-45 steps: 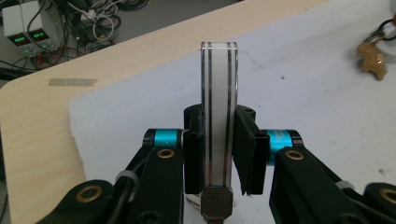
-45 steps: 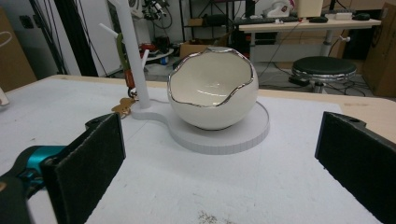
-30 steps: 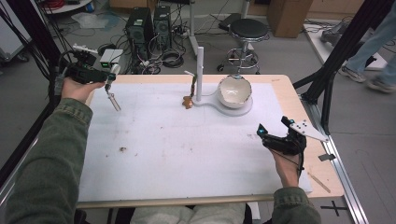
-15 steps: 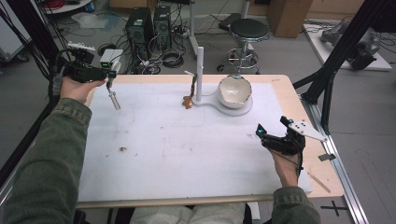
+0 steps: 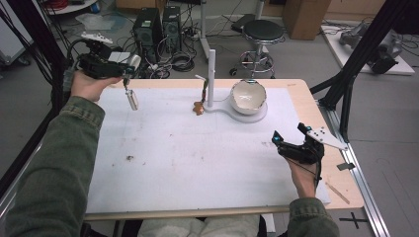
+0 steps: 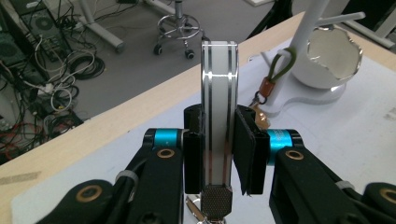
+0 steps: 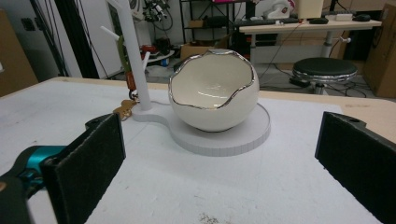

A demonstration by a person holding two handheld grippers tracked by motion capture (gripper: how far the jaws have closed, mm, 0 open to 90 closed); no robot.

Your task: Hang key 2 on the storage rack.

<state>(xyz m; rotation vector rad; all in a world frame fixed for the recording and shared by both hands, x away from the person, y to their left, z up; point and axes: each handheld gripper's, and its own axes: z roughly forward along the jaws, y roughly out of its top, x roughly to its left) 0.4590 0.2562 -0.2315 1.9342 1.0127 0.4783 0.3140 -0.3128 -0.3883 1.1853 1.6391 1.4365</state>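
Note:
My left gripper (image 5: 127, 79) hangs over the table's far left corner, shut on a flat white tag with silver stripes (image 5: 132, 99). In the left gripper view the tag (image 6: 219, 93) stands upright between the pads (image 6: 194, 158), with a knurled knob at its lower end. A white peg stand (image 5: 211, 74) carries a brown keyring charm (image 5: 199, 106) on an olive loop. An eggshell-shaped bowl with a silver rim (image 5: 247, 96) sits on the stand's round base (image 7: 252, 135). My right gripper (image 5: 291, 140) rests open near the right edge, pointing at the bowl (image 7: 212, 93).
A white mat (image 5: 197, 158) covers the wooden table and has a small brown speck (image 5: 130, 158) at the left. Black frame struts (image 5: 346, 84) rise at the right. A stool (image 5: 264, 32) and computer towers (image 5: 158, 24) stand on the floor beyond the far edge.
My left hand has risen and drifted a little to the right, carrying the tag higher above the mat. The right hand has stayed put.

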